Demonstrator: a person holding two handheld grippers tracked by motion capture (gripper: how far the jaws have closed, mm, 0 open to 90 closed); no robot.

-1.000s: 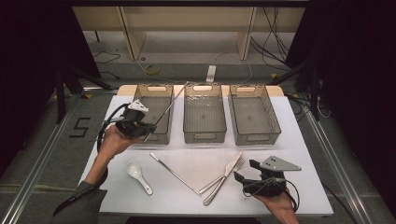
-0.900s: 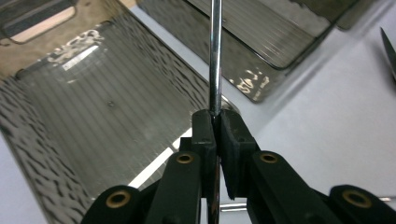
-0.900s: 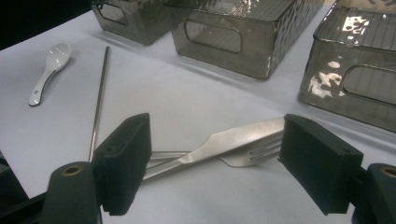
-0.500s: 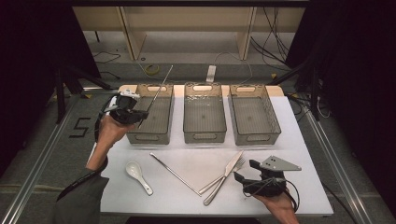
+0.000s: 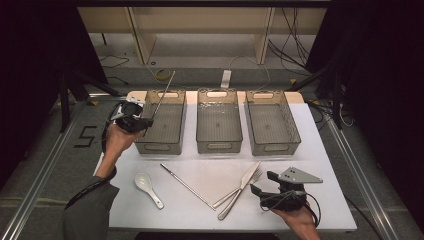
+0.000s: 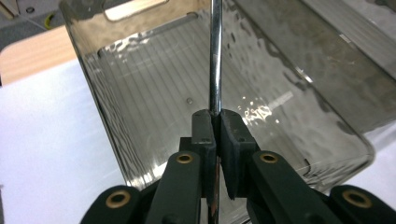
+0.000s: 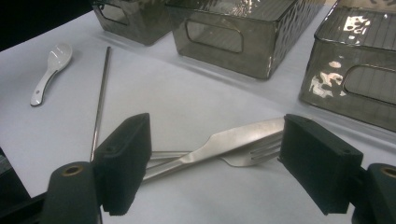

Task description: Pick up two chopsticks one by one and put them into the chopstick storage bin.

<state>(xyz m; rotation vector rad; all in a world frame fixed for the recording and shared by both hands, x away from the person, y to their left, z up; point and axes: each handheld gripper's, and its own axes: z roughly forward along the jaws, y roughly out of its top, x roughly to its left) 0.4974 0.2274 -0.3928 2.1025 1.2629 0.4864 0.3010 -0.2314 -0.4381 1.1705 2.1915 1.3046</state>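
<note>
White table (image 5: 320, 150), matte & flat, carries three smoky see-through plastic bins in a row along the far side: left bin (image 5: 162, 145), middle bin (image 5: 219, 145), right bin (image 5: 274, 145), ribbed floors, cut-out handles, glossy walls.

Left gripper (image 5: 141, 121) sits at the left bin's near-left corner, jaws squeezed tight on a thin shiny metal chopstick (image 5: 162, 96). Its long axis tilts up & away over that bin, so the drop spot lies straight ahead and below, by the look of it.

Right gripper (image 5: 261, 186) rests near the table's front right, jaws wide apart, nothing held. Just to its left: steel table knife (image 5: 240, 190) crossing a steel fork (image 5: 237, 191). Second metal chopstick (image 5: 187, 186) lies diagonal at centre. Small white glazed ceramic spoon (image 5: 146, 186) front left, nearer the left hand.
</note>
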